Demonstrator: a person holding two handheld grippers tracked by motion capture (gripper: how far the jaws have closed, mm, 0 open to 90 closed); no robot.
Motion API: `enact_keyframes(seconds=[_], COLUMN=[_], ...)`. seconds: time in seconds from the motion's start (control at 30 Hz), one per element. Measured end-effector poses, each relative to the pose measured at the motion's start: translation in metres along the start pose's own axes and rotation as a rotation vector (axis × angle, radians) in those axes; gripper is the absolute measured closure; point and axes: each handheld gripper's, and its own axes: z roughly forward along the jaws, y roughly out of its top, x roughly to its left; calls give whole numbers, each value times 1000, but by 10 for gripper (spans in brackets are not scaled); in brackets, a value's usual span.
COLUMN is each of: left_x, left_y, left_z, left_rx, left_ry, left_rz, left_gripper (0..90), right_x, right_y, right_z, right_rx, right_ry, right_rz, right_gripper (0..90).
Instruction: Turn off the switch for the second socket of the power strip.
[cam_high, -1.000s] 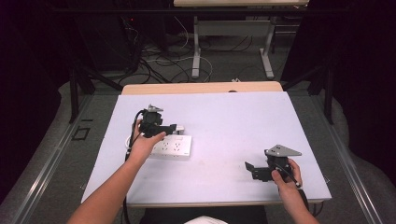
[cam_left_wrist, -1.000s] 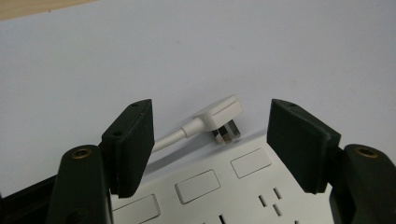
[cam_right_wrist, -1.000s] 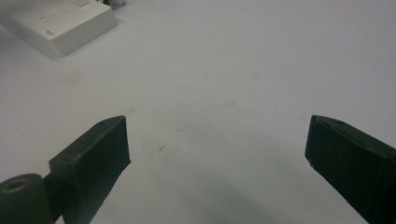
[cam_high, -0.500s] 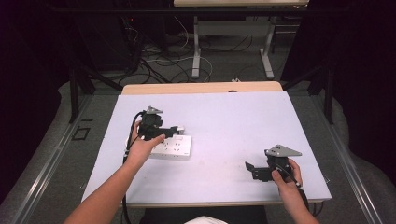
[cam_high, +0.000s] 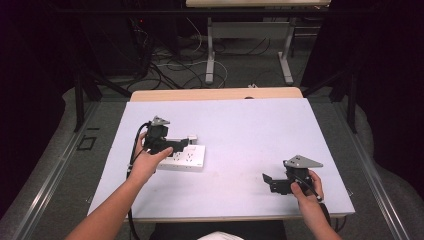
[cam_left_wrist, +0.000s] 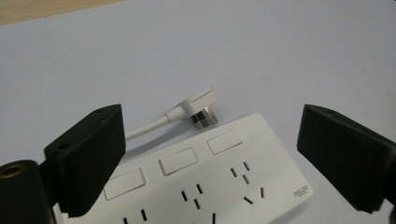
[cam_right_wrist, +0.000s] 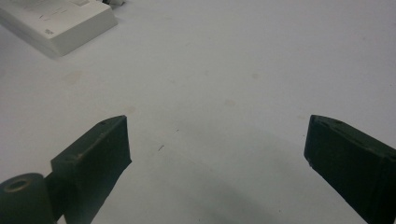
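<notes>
A white power strip (cam_high: 189, 159) lies flat on the left part of the white table (cam_high: 240, 125). In the left gripper view it shows three rocker switches and several sockets (cam_left_wrist: 205, 186). Its white plug (cam_left_wrist: 201, 108) lies on the table just behind it, on a white cord (cam_left_wrist: 144, 128). My left gripper (cam_high: 174, 145) hovers over the strip's left end, jaws wide open and nothing between them (cam_left_wrist: 212, 144). My right gripper (cam_high: 270, 183) is near the table's front right, open and empty (cam_right_wrist: 217, 158) over bare table, with the strip's corner (cam_right_wrist: 60, 23) farther off.
A wooden strip (cam_high: 215, 94) edges the table's far side. Beyond it stand desk legs (cam_high: 210, 55) and floor cables (cam_high: 170, 75). The left gripper's black cable (cam_high: 131, 170) trails along the forearm.
My left gripper has drifted slightly left over the strip's end. The right gripper has stayed where it was.
</notes>
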Motion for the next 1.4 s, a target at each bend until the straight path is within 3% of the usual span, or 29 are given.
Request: enact_keyframes(seconds=[0.17, 0.33, 0.57, 0.63, 0.87, 1.0, 1.4], left_x=[1, 5, 12, 14, 18, 19, 19], left_y=[-7, -15, -26, -30, -41, -47, -66], left_z=[-5, -10, -18, -20, -30, -38, -48], left_rx=[-11, -28, -35, -31, -53, -58, -84], left_ry=[-10, -18, -8, -6, -9, -5, -7], left_rz=[10, -31, -59, -45, -68, -54, -80], left_gripper=[3, 3, 3, 3, 3, 3, 4], right_x=[0, 1, 1, 1, 1, 2, 2], right_y=[0, 0, 0, 0, 0, 0, 0], right_z=[0, 0, 0, 0, -1, 0, -1], right_rx=[0, 1, 1, 0, 3, 3, -2], right_ry=[-1, -1, -2, -8, -6, -6, -4], right_rz=[0, 4, 4, 9, 9, 9, 6], right_gripper=[64, 65, 65, 65, 65, 65, 65])
